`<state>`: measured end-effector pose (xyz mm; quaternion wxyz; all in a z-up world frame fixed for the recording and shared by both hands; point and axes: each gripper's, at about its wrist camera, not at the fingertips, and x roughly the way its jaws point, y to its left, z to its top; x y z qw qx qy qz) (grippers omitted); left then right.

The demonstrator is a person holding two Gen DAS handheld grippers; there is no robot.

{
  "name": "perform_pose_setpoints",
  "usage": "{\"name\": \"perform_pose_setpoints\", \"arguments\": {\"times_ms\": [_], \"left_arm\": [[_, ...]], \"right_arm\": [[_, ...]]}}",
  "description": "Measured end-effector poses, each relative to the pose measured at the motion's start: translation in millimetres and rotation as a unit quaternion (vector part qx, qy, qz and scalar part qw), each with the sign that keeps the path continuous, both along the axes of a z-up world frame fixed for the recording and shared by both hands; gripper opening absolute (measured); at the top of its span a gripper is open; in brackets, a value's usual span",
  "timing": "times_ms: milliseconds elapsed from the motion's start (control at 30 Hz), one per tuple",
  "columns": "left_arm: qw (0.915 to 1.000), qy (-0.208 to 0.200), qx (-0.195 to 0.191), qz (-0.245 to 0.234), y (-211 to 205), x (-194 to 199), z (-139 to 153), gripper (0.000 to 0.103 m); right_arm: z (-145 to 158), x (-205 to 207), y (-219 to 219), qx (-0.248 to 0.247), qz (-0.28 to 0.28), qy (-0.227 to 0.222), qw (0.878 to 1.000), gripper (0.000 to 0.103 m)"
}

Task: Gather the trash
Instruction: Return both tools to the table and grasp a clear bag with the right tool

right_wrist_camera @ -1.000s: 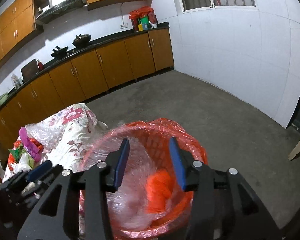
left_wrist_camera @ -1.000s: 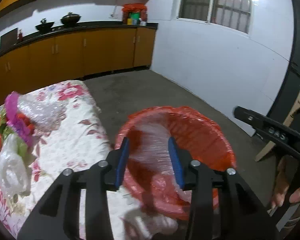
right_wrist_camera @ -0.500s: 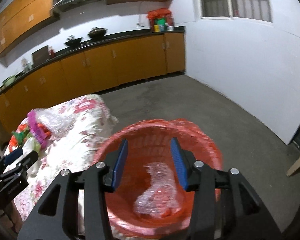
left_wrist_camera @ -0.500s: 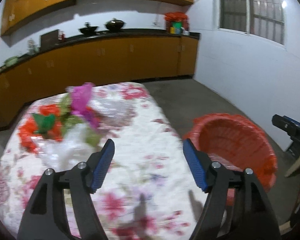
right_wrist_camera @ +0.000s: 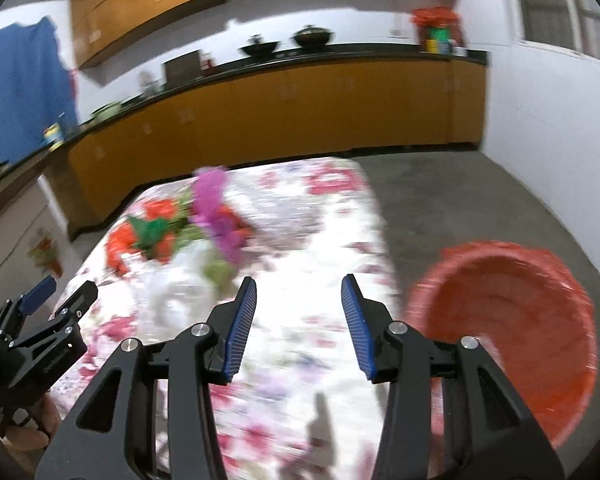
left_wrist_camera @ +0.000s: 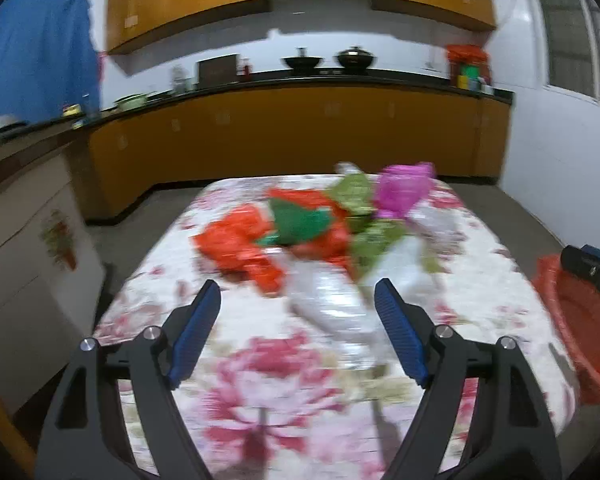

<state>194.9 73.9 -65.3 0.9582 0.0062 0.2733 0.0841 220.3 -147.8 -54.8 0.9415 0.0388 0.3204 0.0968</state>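
A heap of trash lies on the floral-cloth table [left_wrist_camera: 260,360]: orange plastic [left_wrist_camera: 236,244], green plastic [left_wrist_camera: 300,220], a purple bag [left_wrist_camera: 400,188] and clear wrap [left_wrist_camera: 332,300]. My left gripper [left_wrist_camera: 298,320] is open and empty, above the table just short of the clear wrap. My right gripper [right_wrist_camera: 298,312] is open and empty over the table's right part, with the heap [right_wrist_camera: 180,232] ahead to its left. The red-lined trash basket [right_wrist_camera: 512,320] stands on the floor right of the table; it also shows in the left wrist view [left_wrist_camera: 580,320].
Orange kitchen cabinets [left_wrist_camera: 300,128] with a dark counter run along the far wall. A blue cloth [left_wrist_camera: 32,52] hangs at the left. Grey floor [right_wrist_camera: 480,200] surrounds the table. The left gripper [right_wrist_camera: 40,320] shows at the right wrist view's left edge.
Both grippers have swung left from over the basket to over the table. The clear wrap I held before now lies in the basket, and both jaws have opened wider.
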Motion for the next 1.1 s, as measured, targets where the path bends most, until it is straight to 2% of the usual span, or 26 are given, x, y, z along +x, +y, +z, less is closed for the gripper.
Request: {"name": "perform_pose_setpoints", "arguments": {"times_ms": [67,133,233,367,500,667,700,733,767,833,933,1100], "left_arm": [[0.9998,-0.003,-0.003,0.018,18.4,-4.0,-1.0,0.079],[0.9993,-0.005,-0.007,0.037,38.3,-9.1,-2.2,0.08],[0.9987,-0.006,-0.012,0.05,57.4,-16.5,-5.6,0.081],[0.9979,-0.001,-0.019,0.062,73.8,-21.4,-10.0,0.083],[0.9969,0.005,-0.033,0.071,89.4,-24.0,-15.1,0.083],[0.9963,0.013,-0.045,0.073,96.6,-22.2,-21.9,0.083],[0.9962,0.014,-0.048,0.071,96.1,-21.3,-23.1,0.083],[0.9962,0.015,-0.049,0.07,94.8,-20.1,-23.6,0.083],[0.9962,0.017,-0.051,0.068,94.3,-19.0,-24.9,0.083],[0.9963,0.022,-0.056,0.062,90.5,-15.5,-27.1,0.083],[0.9963,0.029,-0.064,0.049,82.4,-8.8,-30.3,0.083],[0.9965,0.042,-0.071,0.014,58.3,9.9,-32.9,0.083]], "right_arm": [[-4.4,7.5,25.3,0.0,0.02,0.005,1.0,0.048],[-7.9,13.1,42.3,0.001,0.031,0.009,0.999,0.06],[-14.5,23.8,69.1,-0.001,0.04,0.013,0.999,0.068],[-29.7,42.0,97.1,-0.011,0.037,0.033,0.999,0.071],[-45.1,57.8,111.4,-0.013,0.021,0.058,0.998,0.071],[-66.7,67.6,117.8,-0.042,0.011,0.086,0.995,0.071],[-69.8,67.6,116.7,-0.043,0.011,0.09,0.995,0.067],[-72.7,67.2,115.9,-0.043,0.013,0.094,0.995,0.058],[-75.7,66.5,113.5,-0.044,0.015,0.101,0.994,0.055],[-78.2,63.4,108.7,-0.043,0.019,0.105,0.993,0.041],[-76.1,54.3,98.1,-0.039,0.022,0.102,0.994,0.032],[-66.6,32.6,66.5,-0.039,0.008,0.083,0.996,0.028]]}}
